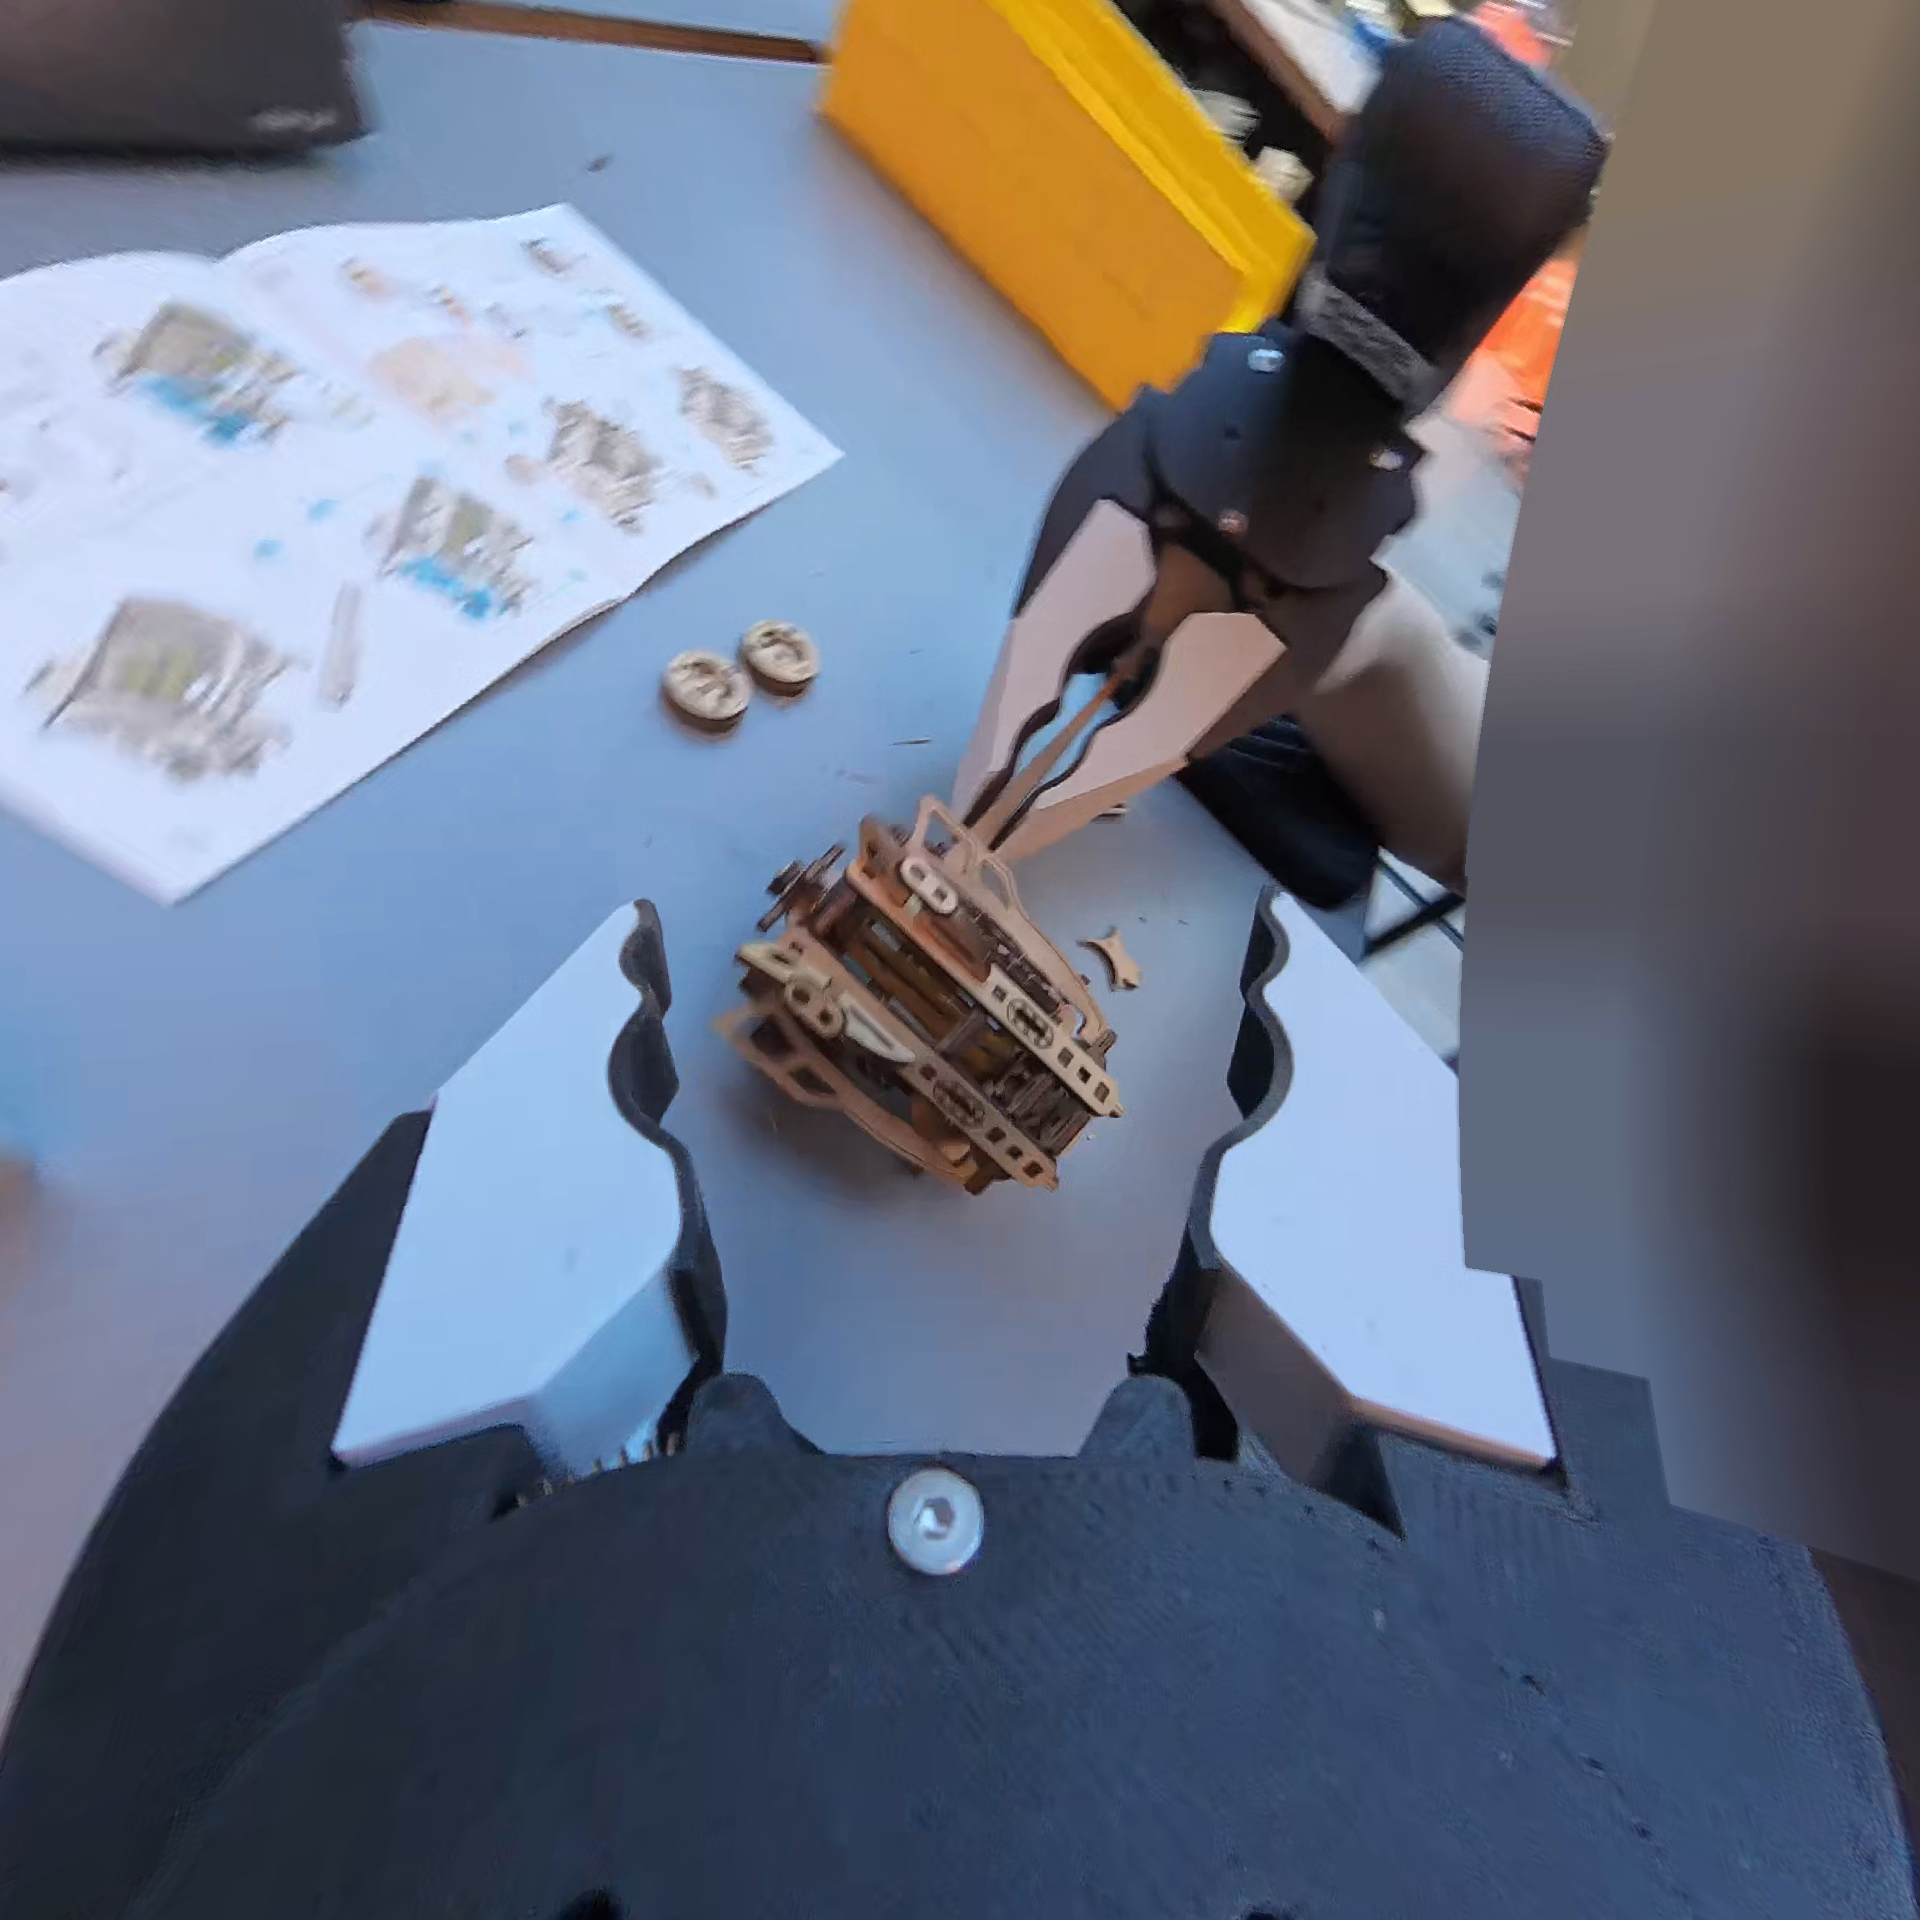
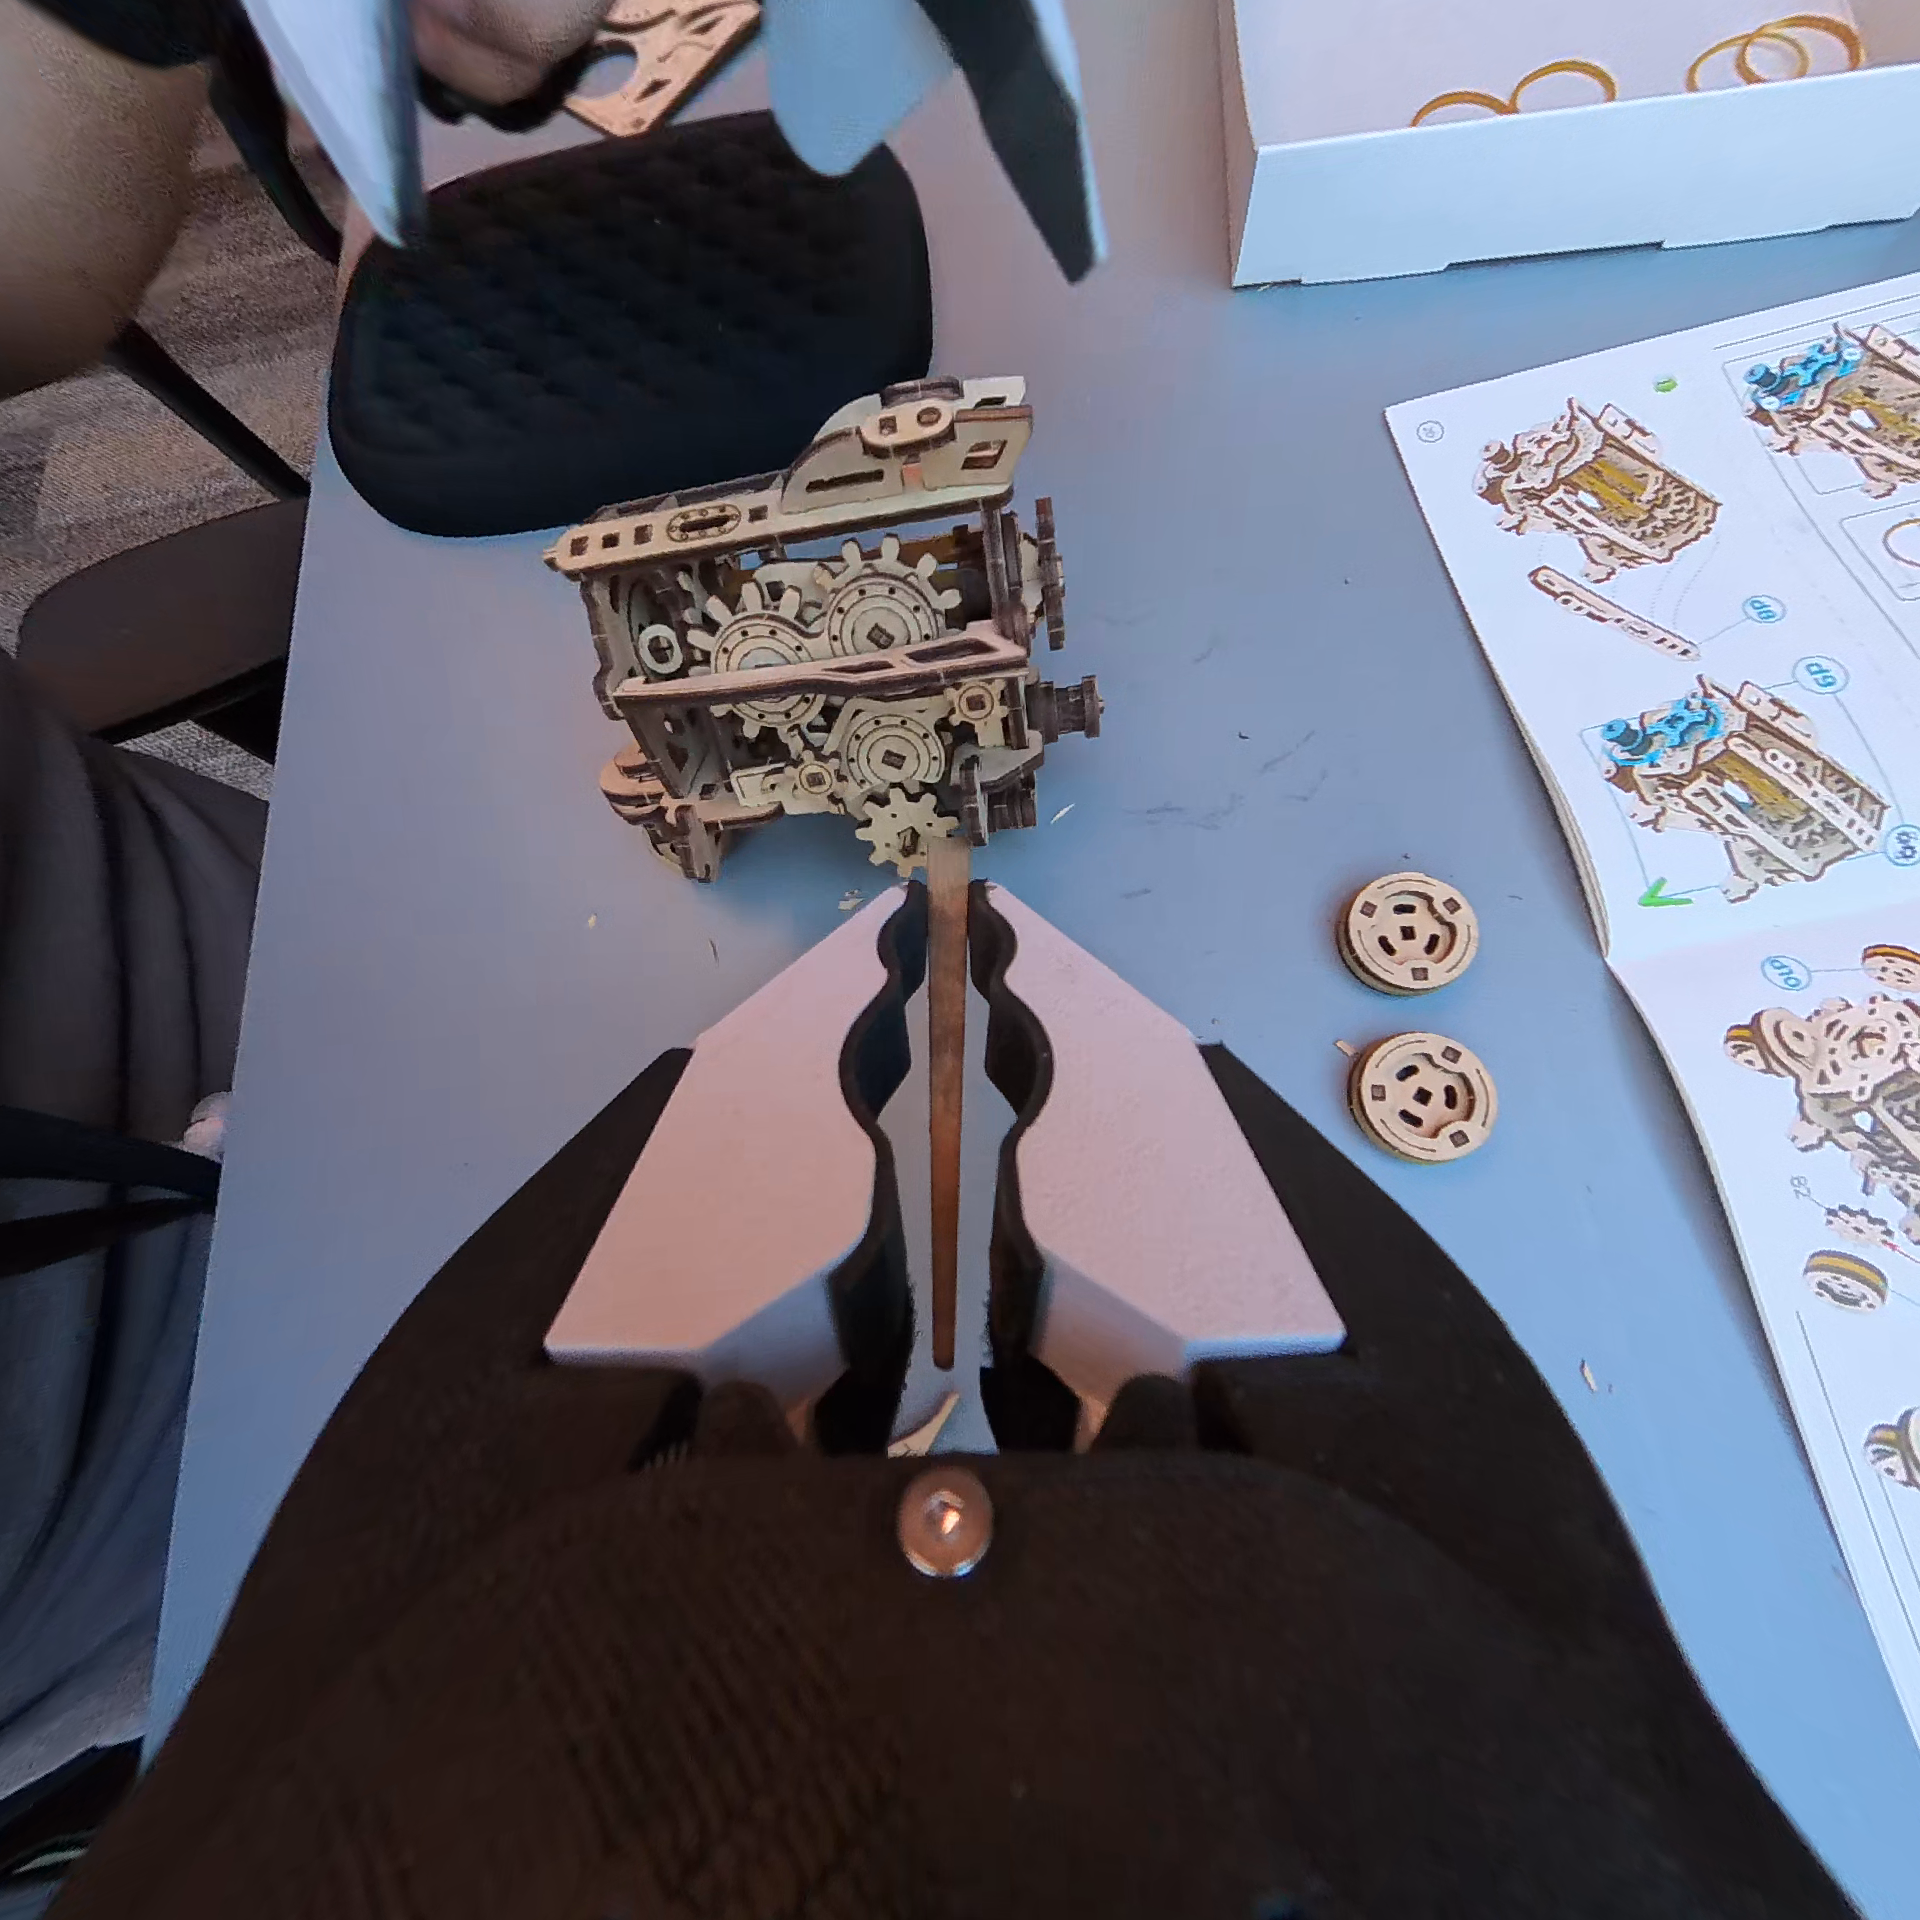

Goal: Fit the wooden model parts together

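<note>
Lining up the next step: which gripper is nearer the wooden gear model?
Right. The right gripper, shut on a thin wooden stick, has its fingertips just short of the wooden gear model. The left gripper is open, hovering farther back.

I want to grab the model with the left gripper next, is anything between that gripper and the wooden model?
Nothing visible. The left gripper is open, with bare table up to the wooden model. The right gripper holds its strip at the model's far side.

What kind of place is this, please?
Probably a hobby or office work desk: a grey table holds a wooden model, an open instruction booklet and a white kit box, with a chair beside it.
</note>
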Demonstrator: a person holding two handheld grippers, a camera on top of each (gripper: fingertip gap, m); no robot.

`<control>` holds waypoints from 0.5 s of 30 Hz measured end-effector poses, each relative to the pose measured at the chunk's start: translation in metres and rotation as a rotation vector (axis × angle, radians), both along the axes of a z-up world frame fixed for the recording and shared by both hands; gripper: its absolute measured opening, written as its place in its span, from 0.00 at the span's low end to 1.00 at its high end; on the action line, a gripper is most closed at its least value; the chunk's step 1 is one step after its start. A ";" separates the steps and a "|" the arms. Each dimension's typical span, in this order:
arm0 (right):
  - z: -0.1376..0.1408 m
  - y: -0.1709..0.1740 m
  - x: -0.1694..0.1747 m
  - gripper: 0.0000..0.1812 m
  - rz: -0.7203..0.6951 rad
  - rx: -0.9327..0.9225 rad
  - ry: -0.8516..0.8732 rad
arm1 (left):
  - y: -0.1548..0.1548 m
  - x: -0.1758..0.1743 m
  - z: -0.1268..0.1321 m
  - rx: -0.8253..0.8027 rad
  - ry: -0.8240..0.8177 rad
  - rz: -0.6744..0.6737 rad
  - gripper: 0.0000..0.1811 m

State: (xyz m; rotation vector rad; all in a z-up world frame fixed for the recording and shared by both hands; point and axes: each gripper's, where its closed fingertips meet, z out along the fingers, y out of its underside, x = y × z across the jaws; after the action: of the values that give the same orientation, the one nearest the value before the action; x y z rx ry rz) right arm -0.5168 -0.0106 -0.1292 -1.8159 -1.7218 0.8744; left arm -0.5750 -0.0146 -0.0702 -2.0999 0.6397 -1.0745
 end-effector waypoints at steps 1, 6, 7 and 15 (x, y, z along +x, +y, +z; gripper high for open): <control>0.000 0.000 0.000 0.03 0.000 0.005 0.005 | -0.001 -0.005 -0.004 -0.025 0.035 0.093 0.61; -0.002 -0.001 0.001 0.03 0.072 0.051 -0.029 | -0.016 0.009 -0.028 -0.221 0.096 0.251 0.67; -0.003 -0.001 0.000 0.03 0.091 0.067 -0.035 | -0.016 0.010 -0.033 -0.243 0.124 0.268 0.67; -0.004 -0.010 -0.002 0.03 0.160 0.042 0.060 | -0.027 0.020 -0.064 -0.417 0.339 0.249 0.64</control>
State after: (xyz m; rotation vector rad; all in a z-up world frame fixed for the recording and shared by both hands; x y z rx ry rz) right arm -0.5185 -0.0203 -0.1332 -1.6266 -1.8524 0.9392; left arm -0.5554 -0.0419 -0.1344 -2.6748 0.3083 -0.7638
